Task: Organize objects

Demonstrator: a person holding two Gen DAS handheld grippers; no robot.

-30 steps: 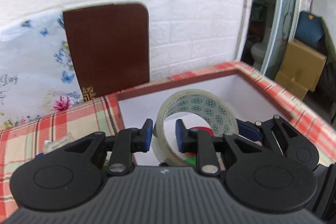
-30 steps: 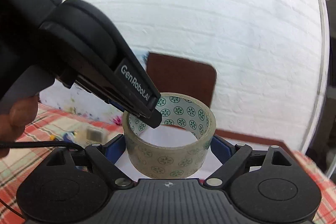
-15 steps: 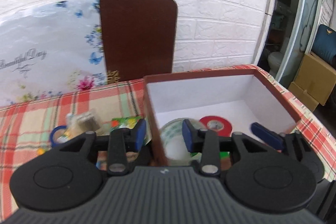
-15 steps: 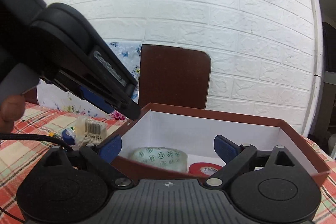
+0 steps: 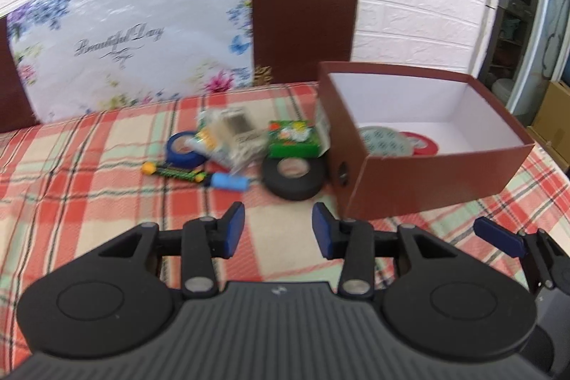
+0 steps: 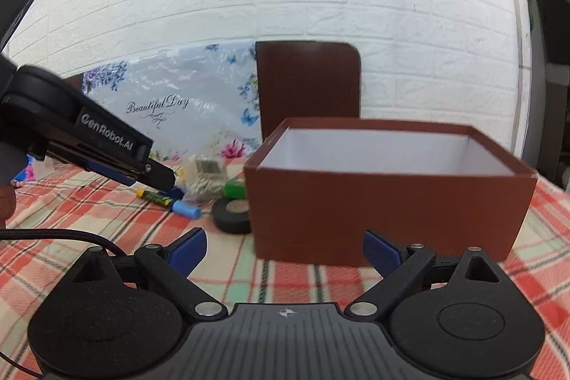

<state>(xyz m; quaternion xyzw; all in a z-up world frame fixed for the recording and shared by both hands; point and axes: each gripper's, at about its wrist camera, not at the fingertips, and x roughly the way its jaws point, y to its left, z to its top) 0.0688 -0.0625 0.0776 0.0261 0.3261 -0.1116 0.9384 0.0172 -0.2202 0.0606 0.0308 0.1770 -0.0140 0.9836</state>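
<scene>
Inside the box: brown box [image 5: 420, 180] holds a green-patterned clear tape roll [image 5: 383, 141] and a red tape roll [image 5: 422, 142], lying side by side on its white floor; judged as the part already sorted.
Left of the box, touching or nearly so: black tape roll [image 5: 294, 171] flat on the checked tablecloth [image 5: 89, 202]; green packet [image 5: 293, 138] just behind it.
Farther left of the box: clear packet [image 5: 233, 134], blue tape roll [image 5: 183, 148], green pen [image 5: 174, 172], blue cylinder [image 5: 229, 182]; all judged still to be boxed.
Left gripper [image 5: 278, 230]: in front of the box's left corner, jaws apart, empty.
Right gripper [image 6: 283, 250]: facing the box's near wall, jaws wide apart, empty.
Progress: two items in, about six out; early to middle stage.
</scene>
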